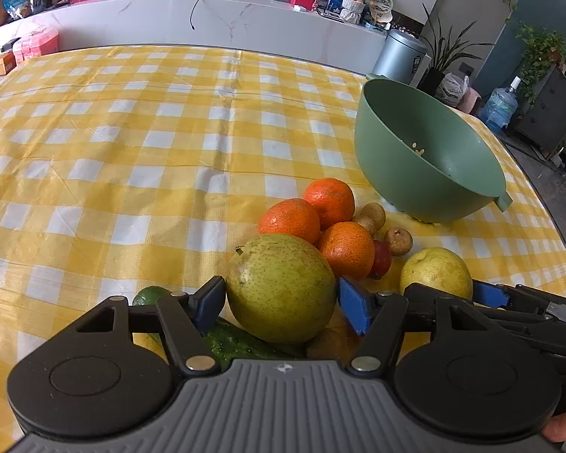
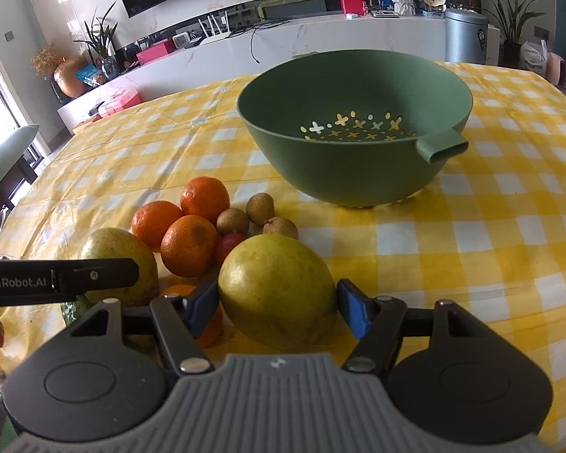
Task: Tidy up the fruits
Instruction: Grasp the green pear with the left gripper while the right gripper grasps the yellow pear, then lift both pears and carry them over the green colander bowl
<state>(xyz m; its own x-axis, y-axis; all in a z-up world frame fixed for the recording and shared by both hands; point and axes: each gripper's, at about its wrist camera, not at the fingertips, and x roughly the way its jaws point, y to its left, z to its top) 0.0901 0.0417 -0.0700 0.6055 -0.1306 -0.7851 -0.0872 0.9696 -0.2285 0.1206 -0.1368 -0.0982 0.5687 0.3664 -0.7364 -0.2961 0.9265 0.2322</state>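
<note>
Starting on the left: the left gripper (image 1: 281,298) has its blue pads pressed against both sides of a big greenish pear (image 1: 281,288), so it's holding that one, low over the yellow checked surface (image 1: 132,132). A cucumber (image 1: 237,343) lies right underneath it. Just behind the pear sit three tangerines (image 1: 332,222) bunched together and touching, with a small red fruit (image 1: 382,260) and a few little brown longans (image 1: 398,241) beside them. Moving right, the right gripper (image 2: 279,304) is set around the yellower pear (image 2: 277,292), pads close on each side, though I can't tell if it's actually squeezing. Further right and back, the green colander bowl (image 2: 358,173) stands on the surface, near the fruit pile but not touching it.
</note>
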